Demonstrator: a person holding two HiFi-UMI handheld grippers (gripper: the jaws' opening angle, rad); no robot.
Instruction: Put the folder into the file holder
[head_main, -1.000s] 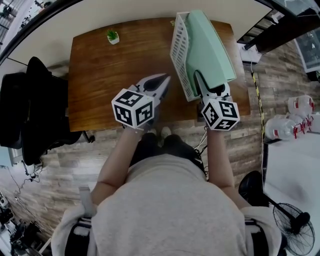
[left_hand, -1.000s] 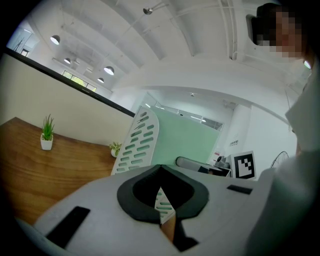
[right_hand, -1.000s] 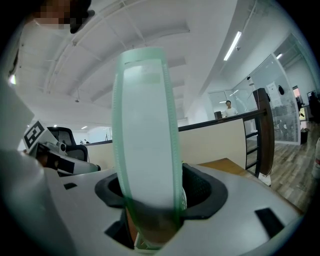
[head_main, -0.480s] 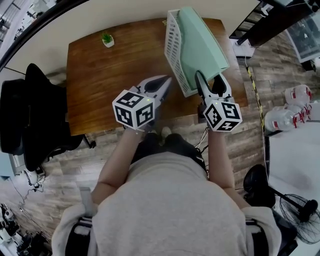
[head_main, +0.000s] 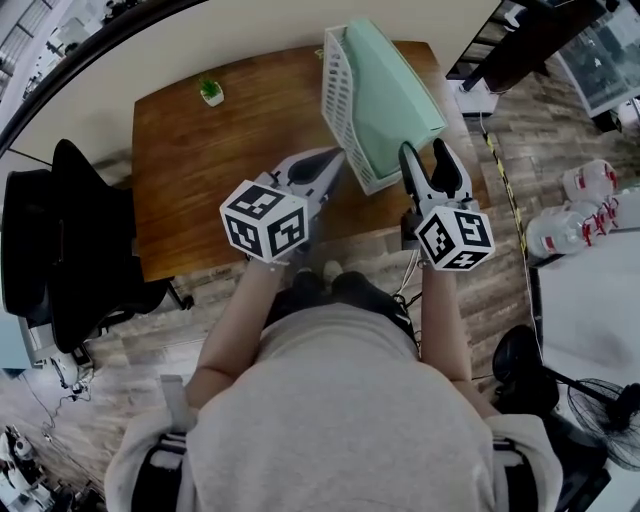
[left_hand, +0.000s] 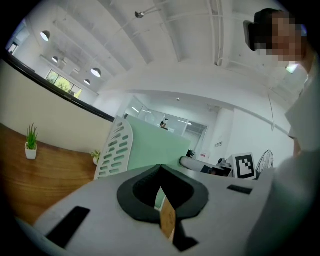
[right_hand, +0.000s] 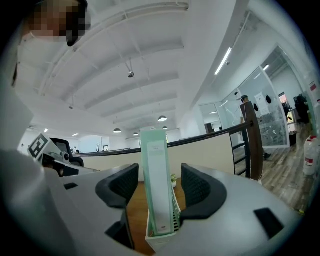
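Right gripper (head_main: 424, 152) back; folder (head_main: 392, 95) label (right_hand: 156, 185) illegible

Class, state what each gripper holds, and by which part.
Nothing is held. The right gripper, jaws apart and just closing slightly, has nothing between them, clear of the folder in the file holder. The left gripper is shut, empty.

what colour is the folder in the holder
The folder is mint green, clearest in the head view.

Green folder (head_main: 397, 98) stands inside white file holder (head_main: 340, 98).
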